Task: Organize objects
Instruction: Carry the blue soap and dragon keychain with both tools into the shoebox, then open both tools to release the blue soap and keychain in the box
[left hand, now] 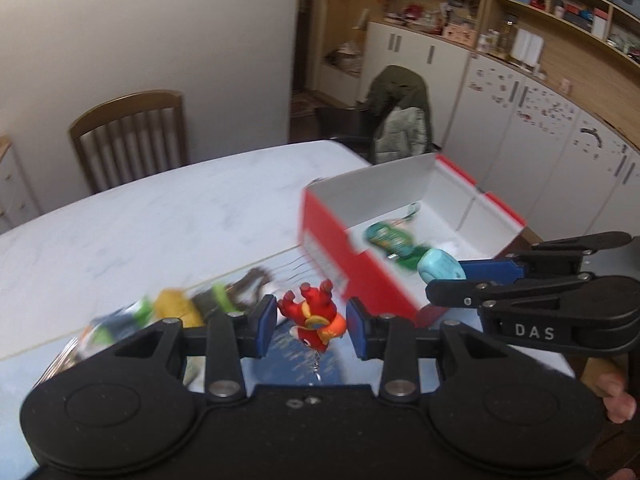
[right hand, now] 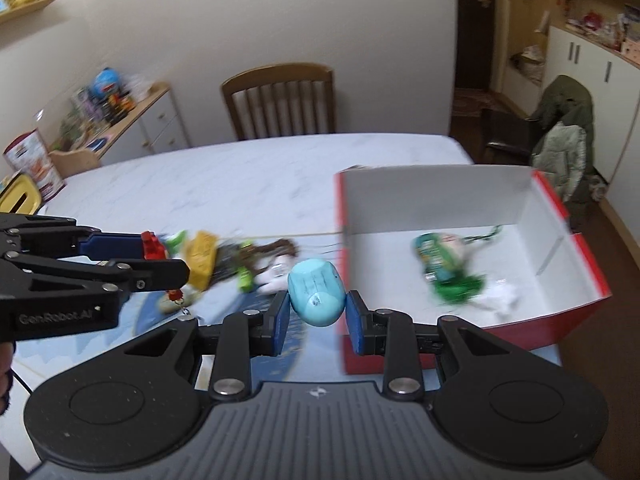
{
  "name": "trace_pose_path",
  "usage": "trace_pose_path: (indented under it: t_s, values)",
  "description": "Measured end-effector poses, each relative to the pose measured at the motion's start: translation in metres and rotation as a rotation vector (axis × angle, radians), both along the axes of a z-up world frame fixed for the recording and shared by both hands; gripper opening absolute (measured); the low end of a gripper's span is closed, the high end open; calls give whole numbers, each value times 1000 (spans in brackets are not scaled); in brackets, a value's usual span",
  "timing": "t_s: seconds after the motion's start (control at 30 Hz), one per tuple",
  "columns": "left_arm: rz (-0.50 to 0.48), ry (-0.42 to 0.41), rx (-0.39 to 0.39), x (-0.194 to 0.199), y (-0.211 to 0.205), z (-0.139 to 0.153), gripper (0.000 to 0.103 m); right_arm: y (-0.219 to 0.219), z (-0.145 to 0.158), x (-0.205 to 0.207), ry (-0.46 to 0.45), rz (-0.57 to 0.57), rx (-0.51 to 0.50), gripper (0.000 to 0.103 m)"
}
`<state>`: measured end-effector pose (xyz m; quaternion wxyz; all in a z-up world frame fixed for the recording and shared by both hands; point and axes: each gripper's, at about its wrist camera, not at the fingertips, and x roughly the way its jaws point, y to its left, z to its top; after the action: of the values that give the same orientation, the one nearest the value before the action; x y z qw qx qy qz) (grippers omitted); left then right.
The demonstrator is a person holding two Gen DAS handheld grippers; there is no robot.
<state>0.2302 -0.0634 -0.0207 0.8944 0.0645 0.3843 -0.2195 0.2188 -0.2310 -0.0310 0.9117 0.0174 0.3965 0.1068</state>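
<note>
A red toy figure (left hand: pixel 314 318) is gripped between the blue pads of the left gripper (left hand: pixel 311 326), upside down, its keychain dangling below. A light-blue egg-shaped toy (right hand: pixel 317 298) is pinched by the right gripper (right hand: pixel 317 322) at lower centre, just beside the red shoebox (right hand: pixel 576 308); both seem lifted for dropping inside, where a green packet (right hand: pixel 438 256) already lies. A blurred heap of toys (right hand: pixel 224 260) waits at centre left on the white marbled table (right hand: pixel 224 184). A wooden chair (right hand: pixel 280 100) and cluttered shelves are seen behind.

"DAS" stands on the right gripper (left hand: pixel 442 280), "GenRobot.AI" on the left gripper (right hand: pixel 160 258).
</note>
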Motion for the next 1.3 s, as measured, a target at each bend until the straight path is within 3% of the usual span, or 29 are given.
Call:
trace_pose_path:
  t_s: [0.27, 0.67, 1.03, 1.3]
  values:
    - [-57, 14, 8, 24, -66, 5, 36, -68, -5, 22, -14, -71, -40, 29]
    - [-58, 80, 79, 73, -147, -25, 36, -144, -42, 81, 54, -107, -86, 30]
    - [-1, 142, 190, 113, -186, -73, 35, -153, -92, 132, 143, -46, -137, 29]
    - [17, 235, 257, 138, -198, -109, 35, -141, -114, 161, 213, 23, -171, 29]
